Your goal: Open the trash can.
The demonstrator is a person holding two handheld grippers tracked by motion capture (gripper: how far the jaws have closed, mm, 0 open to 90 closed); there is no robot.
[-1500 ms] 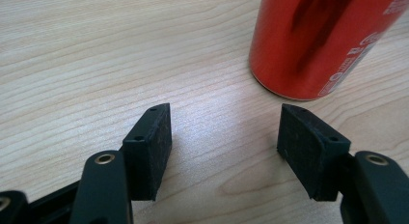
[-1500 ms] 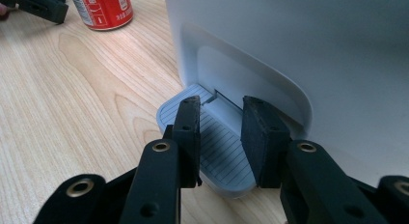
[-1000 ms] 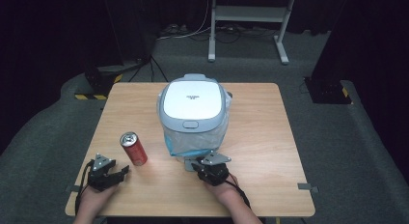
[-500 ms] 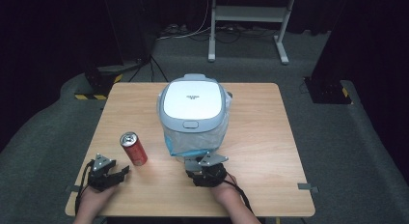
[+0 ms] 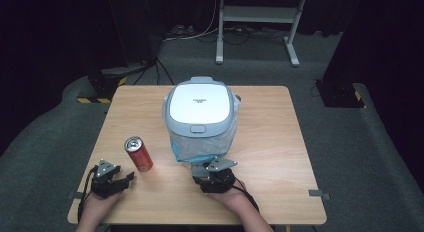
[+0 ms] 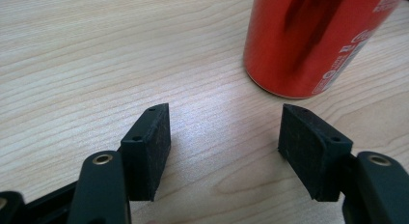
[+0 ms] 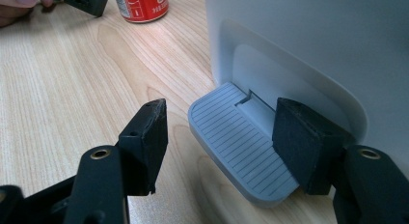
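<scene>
My right tool (image 5: pixel 212 176) is standing parted, its jaws having just been opening, and it is gripping nothing. Between them the ribbed grey foot pedal (image 7: pixel 241 142) of the white and grey pedal bin with a clear liner bag (image 5: pixel 201 117) is lying; the right pad (image 7: pixel 301 137) is hanging just over the pedal's far side, though I cannot tell whether it is touching. My left tool (image 5: pixel 111 178) is likewise released and empty, its jaws resting wide over bare wood, with the red aluminium drink can (image 6: pixel 308 40) standing upright just ahead and to the right of them, apart from both pads.

The bin is sitting at the middle of the light wooden tabletop (image 5: pixel 280 142), leaving open wood to either side. Both tools are working close to the near edge.

The high view is showing the bin's shut lid and the can's top; the right tool's view is giving the pedal's ribs and the bin's white wall (image 7: pixel 308 45), plus the can's base and my other tool at its top left.
</scene>
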